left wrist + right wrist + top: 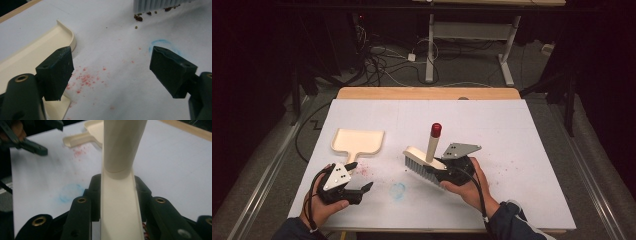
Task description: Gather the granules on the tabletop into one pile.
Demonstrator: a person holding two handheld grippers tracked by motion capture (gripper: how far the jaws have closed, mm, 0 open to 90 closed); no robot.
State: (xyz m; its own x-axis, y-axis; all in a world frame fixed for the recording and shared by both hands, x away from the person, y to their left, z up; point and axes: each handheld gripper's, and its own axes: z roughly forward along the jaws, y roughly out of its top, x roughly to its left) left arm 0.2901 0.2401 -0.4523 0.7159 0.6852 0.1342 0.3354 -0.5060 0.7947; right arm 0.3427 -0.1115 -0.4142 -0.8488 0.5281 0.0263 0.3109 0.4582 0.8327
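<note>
On a white-covered bench [522,150], a cream plastic dustpan [358,141] is seen at the left, lying flat; it is judged light, rigid and best taken by its short handle. Just beside that handle, the left gripper [358,176] is held with jaws open and empty, over scattered red crumbs [85,78]. At the right, a hand brush [424,162] is clamped at its back by the right gripper [451,170], bristles down; it looks stiff and light.

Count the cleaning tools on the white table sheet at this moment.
2. A cream dustpan lies flat at the left, just beyond the open left hand-held gripper. A cream brush with a red-capped handle is clamped in the right hand-held gripper, bristles on the sheet.
</note>
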